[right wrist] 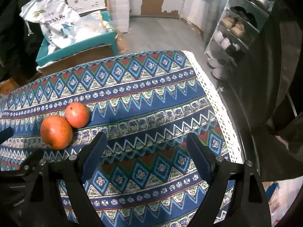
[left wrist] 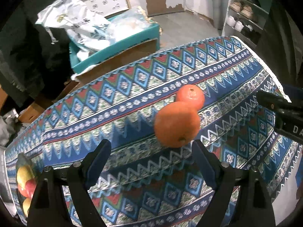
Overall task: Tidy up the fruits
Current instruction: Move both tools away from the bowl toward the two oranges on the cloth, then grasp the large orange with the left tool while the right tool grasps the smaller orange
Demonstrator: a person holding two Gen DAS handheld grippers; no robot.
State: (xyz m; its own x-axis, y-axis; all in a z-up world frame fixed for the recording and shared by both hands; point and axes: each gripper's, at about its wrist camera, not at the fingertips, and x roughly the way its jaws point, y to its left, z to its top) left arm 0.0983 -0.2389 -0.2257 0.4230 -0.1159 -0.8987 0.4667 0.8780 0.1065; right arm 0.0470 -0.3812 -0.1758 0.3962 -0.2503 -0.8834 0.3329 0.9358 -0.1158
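Two round orange fruits lie on the tabletop, which is covered with a blue, red and white zigzag-patterned cloth (left wrist: 132,98). The nearer orange (left wrist: 177,123) and the farther orange (left wrist: 190,96) touch each other, about midway across the cloth.

The left claw (left wrist: 151,147) hangs above the cloth with its two dark blue pads spread wide and nothing between them; the nearer orange sits just beyond its right fingertip, and contact cannot be told. The right claw (right wrist: 144,141) is likewise spread wide and empty, over bare cloth, with both oranges off to its left. In the left wrist view the right claw's black body shows at the right edge.

At the near left corner of the tabletop a dish (left wrist: 20,162) holds three yellow and red fruits (left wrist: 24,179), partly hidden by the left claw's frame.

Beyond the far edge stands one teal box (right wrist: 75,45) with one white printed sack (right wrist: 55,24) in it. At the far right is one shoe rack (right wrist: 236,34).
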